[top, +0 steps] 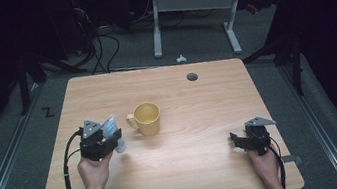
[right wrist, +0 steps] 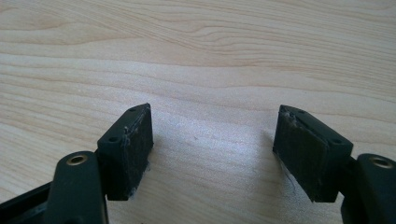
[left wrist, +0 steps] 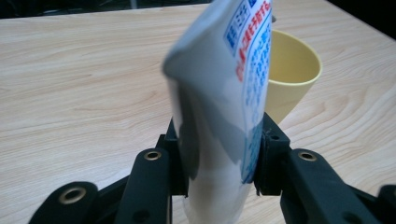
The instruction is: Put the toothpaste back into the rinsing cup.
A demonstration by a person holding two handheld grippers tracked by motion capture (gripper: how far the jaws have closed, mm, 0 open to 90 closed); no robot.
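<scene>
1. High view: a yellow mug (top: 146, 118) stands upright near the middle of the table (top: 209, 179), handle toward the person's left; its inside looks bare, as far as the rim lets one see.
2. Left claw (top: 112, 136) pinches a white tube (top: 109, 127) (blue and red print on it), held just left of the mug.
3. Left gripper view: the tube (left wrist: 219, 107) rises between both jaws, squeezed at its lower body, with the mug (left wrist: 292, 74) close behind it on the right.
4. Right claw (top: 236, 141) sits near the table's right front edge, well apart from the mug.
5. Right gripper view: the right claw (right wrist: 212, 154) is spread wide over bare wood, nothing between the jaws.
6. Open tabletop lies between the two hands and behind the mug, up to a small grey hole (top: 192, 77) near the far edge.
</scene>
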